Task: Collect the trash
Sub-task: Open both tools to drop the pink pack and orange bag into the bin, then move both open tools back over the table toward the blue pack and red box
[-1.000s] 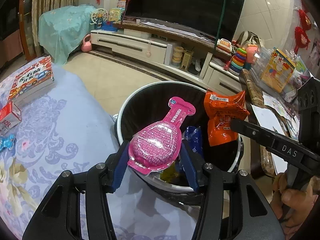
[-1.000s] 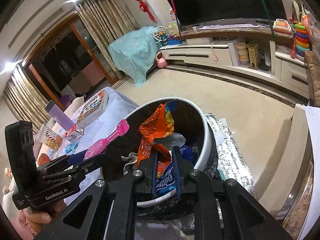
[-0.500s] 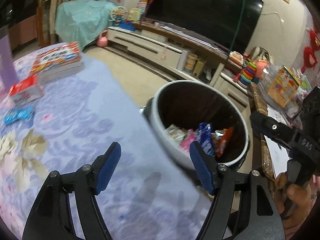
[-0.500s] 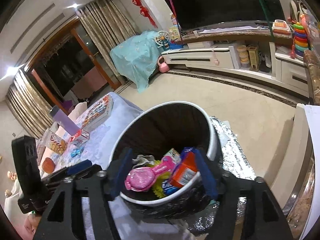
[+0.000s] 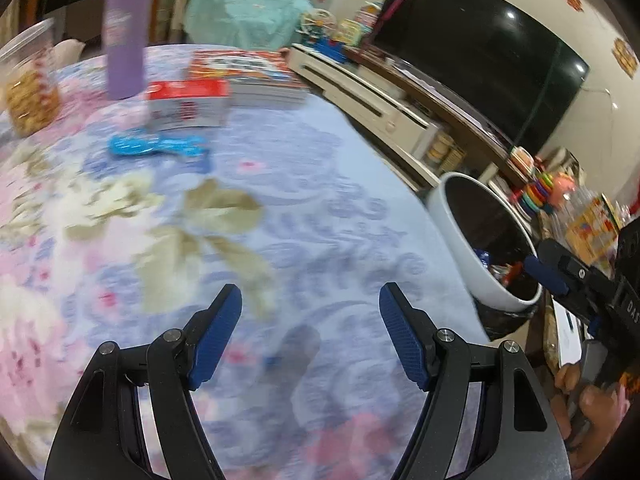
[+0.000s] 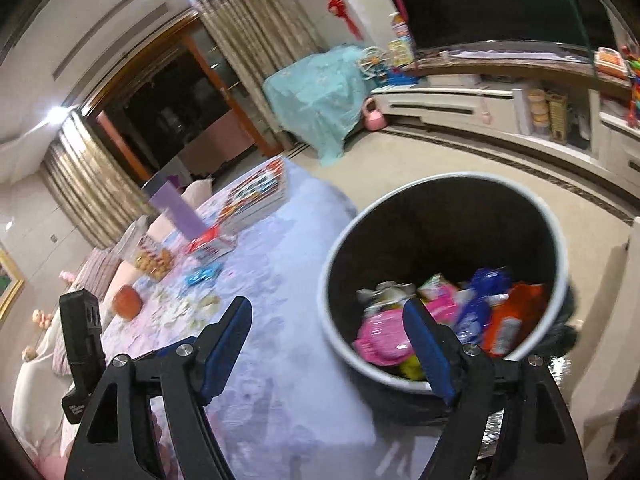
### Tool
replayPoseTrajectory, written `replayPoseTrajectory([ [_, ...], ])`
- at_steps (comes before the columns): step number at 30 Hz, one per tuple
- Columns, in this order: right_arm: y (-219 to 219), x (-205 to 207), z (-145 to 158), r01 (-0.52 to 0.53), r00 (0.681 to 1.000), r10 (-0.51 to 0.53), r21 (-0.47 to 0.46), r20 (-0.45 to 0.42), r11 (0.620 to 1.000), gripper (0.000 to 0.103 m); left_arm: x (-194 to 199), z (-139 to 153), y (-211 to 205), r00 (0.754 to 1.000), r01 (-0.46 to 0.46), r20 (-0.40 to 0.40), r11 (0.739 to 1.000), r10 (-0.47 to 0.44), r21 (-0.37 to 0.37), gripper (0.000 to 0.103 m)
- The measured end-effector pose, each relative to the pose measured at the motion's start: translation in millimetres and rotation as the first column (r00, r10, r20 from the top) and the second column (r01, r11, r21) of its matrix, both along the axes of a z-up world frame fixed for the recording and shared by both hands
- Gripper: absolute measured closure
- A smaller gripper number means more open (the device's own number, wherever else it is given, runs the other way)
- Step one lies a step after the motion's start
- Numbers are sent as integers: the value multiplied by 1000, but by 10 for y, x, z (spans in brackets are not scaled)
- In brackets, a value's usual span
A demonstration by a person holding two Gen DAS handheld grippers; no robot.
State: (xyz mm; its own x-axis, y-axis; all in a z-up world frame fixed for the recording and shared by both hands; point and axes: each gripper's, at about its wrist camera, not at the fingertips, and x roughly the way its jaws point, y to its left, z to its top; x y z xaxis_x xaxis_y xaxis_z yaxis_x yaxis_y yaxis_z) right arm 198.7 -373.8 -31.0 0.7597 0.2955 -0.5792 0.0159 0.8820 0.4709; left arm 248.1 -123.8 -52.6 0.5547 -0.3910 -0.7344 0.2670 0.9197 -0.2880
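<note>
Table [image 5: 312, 208] under a floral blue-and-pink cloth fills most of the left wrist view. Round white-rimmed trash bin [image 6: 444, 276] with a dark liner stands just beside the table's edge, on the floor side. Inside it lie wrappers: a pink pack [image 6: 380, 338], a blue packet [image 6: 480, 304], an orange packet [image 6: 510, 322], plus smaller bits too blurred to name.

Left gripper [image 5: 310, 336] hangs over bare cloth, fingers [image 5: 212, 344] spread wide, nothing between them; jaws have just been opening, though the wider setting was reached a moment back. Right gripper [image 6: 328, 344] sits at the near rim of the bin, fingers [image 6: 428, 352] well apart and empty, jaws just opened further; one finger overlaps the rim in view, the other lies over the cloth.

At the far end of the table: a stack of picture books [image 5: 248, 76], a purple bottle [image 5: 124, 40] standing upright, a clear jar of snacks [image 5: 30, 88], a red-and-white carton [image 5: 188, 104]. A blue wrapper [image 5: 160, 148] lies flat on the cloth just in front of the carton, well apart from both grippers. An orange round object [image 6: 127, 302], possibly a fruit, rests near the table's far side.
</note>
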Motion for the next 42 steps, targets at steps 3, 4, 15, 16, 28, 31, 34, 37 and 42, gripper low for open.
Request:
replayPoseTrajectory([
  [3,156,45,-23,-31,999,31,3,-8,1000,23,26,-8,231,999,-36,-7,999,36,-11,30],
  [4,209,64,-30,-41,999,41,4,-11,999,22,33,-13,312,999,-47,-6,999,47,-11,30],
  [15,726,247,-81,-133,991,133,-3,-29,991,20,166,-122,879,996,-88,-20,996,88,21,30],
  [16,761,269,-94,-140,990,140,-2,-32,990,20,195,-129,907,996,-91,-21,996,91,23,30],
  [28,1082,568,-209,-193,980,193,6,-56,981,17,509,-188,1149,997,-76,-8,992,77,99,26],
  [31,1128,631,-229,-203,977,203,12,-57,979,17,625,-184,1139,998,-59,6,989,58,133,24],
  [34,1167,699,-247,-208,976,209,20,-56,978,17,782,-189,1142,999,-47,12,985,46,165,23],
  [37,1180,772,-256,-210,976,211,27,-57,977,17,957,-208,1141,999,-39,14,980,37,195,22],
  [42,1200,921,-275,-214,975,215,33,-60,976,17,1253,-227,1100,1000,-23,25,972,17,232,20],
])
